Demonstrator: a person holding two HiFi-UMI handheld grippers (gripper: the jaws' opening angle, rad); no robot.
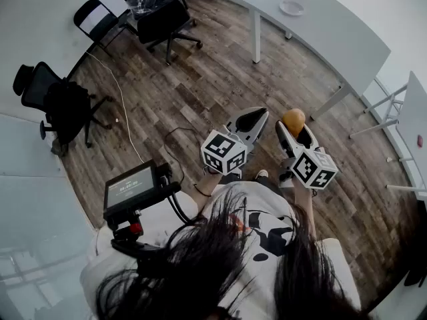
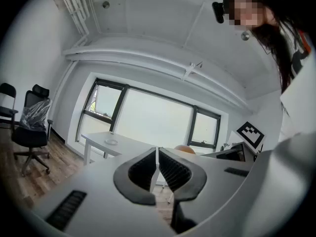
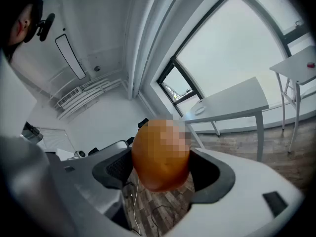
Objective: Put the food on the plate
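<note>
The food [image 3: 160, 154] is a smooth, round, orange-brown piece. It sits clamped between the fingers [image 3: 113, 168] of the right gripper [image 1: 294, 131], held in the air above the wooden floor. The plate [image 1: 291, 7] is small, round and pale. It lies flat and empty toward one end of the white worktop [image 1: 347, 39], well apart from the food.

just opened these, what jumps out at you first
The round orange food stands out, clamped between the jaws of the right gripper in the air above the wooden floor. Beside it the left gripper is shut on nothing. Farther off, a small plate sits on the long white table at the top of the head view.
</note>
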